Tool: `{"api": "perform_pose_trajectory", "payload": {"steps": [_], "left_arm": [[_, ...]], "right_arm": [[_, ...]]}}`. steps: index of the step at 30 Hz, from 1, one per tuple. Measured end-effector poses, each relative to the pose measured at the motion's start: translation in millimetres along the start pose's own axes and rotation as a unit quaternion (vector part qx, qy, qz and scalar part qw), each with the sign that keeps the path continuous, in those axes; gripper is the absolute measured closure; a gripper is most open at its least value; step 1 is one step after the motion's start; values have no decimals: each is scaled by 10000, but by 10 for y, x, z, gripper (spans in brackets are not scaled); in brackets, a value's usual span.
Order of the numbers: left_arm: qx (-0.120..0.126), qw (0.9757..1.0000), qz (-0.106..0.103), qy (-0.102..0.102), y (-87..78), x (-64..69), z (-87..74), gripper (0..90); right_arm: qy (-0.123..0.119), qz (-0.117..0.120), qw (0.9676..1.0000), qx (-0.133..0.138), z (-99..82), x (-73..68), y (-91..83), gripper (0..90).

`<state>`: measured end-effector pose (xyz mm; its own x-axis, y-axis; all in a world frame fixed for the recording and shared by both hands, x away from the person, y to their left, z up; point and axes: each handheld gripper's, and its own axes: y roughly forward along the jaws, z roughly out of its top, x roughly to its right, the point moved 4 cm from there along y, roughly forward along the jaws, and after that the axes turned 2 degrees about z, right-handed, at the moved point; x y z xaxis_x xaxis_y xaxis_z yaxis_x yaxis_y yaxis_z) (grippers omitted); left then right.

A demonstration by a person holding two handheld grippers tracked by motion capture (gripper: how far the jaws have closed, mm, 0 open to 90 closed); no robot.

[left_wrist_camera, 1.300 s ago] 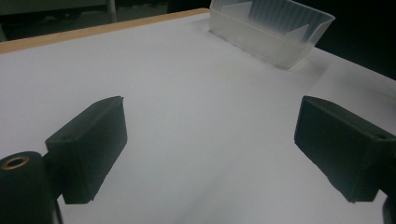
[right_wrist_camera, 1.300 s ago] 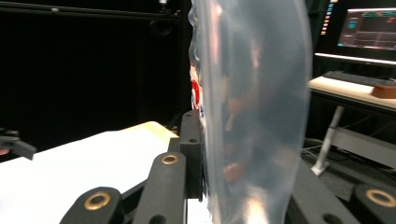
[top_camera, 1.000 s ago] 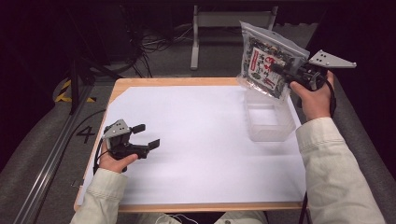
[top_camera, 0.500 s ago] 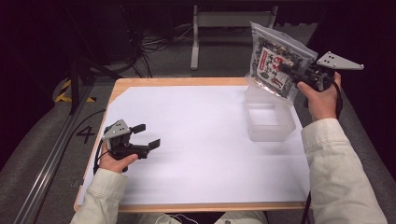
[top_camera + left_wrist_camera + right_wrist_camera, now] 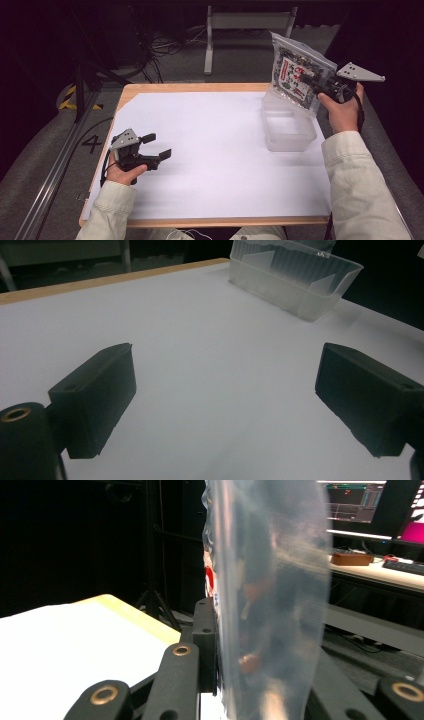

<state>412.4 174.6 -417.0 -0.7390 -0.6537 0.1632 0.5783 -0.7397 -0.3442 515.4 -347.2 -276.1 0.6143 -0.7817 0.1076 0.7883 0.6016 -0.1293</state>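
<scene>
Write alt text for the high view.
The right gripper holds a clear printed bag upright above a clear bin at the table's far right. The left gripper rests open near the left edge, with nothing between its jaws.

- A white sheet [image 5: 215, 150] covers the wood-edged desk [image 5: 195, 87] at frame centre.
- Tangled cables [image 5: 167, 45] lie on the dark floor, upper left.
- A grey metal stand [image 5: 247, 22] rises at top centre.
- Yellow-black tape [image 5: 75, 97] marks the floor, left.
</scene>
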Motion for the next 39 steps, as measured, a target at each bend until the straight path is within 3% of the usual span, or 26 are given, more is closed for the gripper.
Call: {"api": "perform_pose_trajectory", "payload": {"steps": [9, 19, 25, 31, 39], "left_arm": [[-6, 10000, 4, 26, -1, 1, 1, 104], [-66, 10000, -24, -12, 6, 8, -7, 105], [-99, 9999, -33, 28, 23, 15, -13, 105], [-131, 9999, -40, -22, 26, 17, -21, 106], [-224, 9997, -55, 58, 58, 38, -35, 107]], "right_arm": [[9, -11, 10000, -22, -83, 28, -6, 754], [-41, 109, 9999, -100, -162, -50, 37, 753], [26, 200, 9995, -247, -282, -97, 71, 753], [117, 141, 9996, -217, -362, -100, 60, 752], [259, 81, 9994, -196, -473, -108, 11, 753]]}}
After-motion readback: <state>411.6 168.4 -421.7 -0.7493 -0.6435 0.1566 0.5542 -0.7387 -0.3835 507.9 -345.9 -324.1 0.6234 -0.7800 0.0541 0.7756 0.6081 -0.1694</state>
